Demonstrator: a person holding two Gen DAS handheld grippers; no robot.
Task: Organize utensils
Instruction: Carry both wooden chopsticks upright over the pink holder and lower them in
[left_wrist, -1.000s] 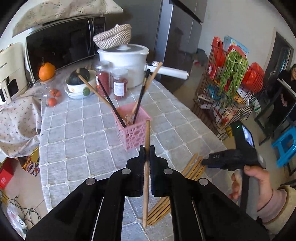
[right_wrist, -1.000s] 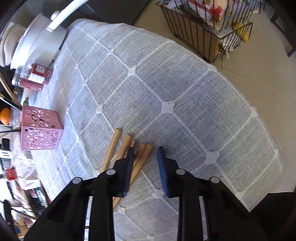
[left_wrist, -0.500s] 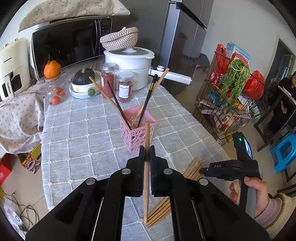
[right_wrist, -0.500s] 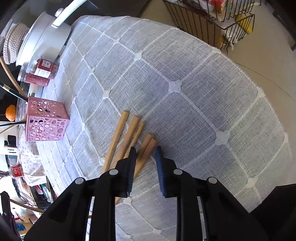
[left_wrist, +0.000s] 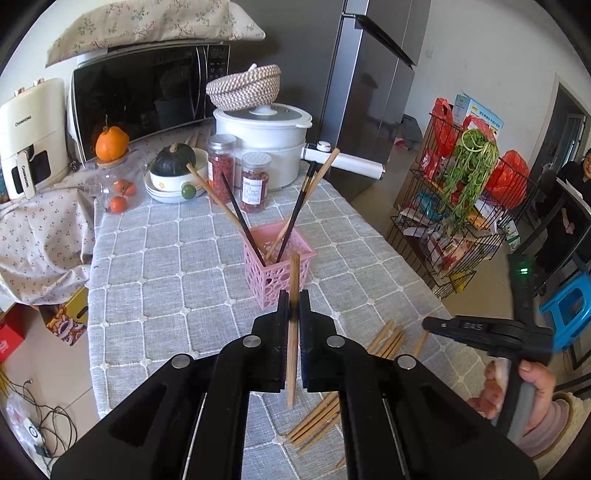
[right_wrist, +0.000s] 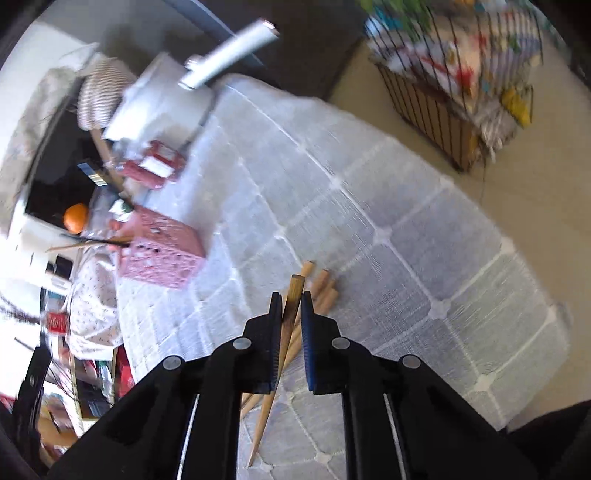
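Your left gripper (left_wrist: 294, 300) clamps 1 wooden chopstick (left_wrist: 293, 325) just short of the pink basket (left_wrist: 279, 258), your right gripper (right_wrist: 287, 302) pinches another chopstick (right_wrist: 286, 325) above the table's (right_wrist: 388, 266) pile (right_wrist: 320, 291)

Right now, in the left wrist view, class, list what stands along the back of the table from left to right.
Air fryer → orange → squash in its bowl → taller jar → shorter jar → white pot.
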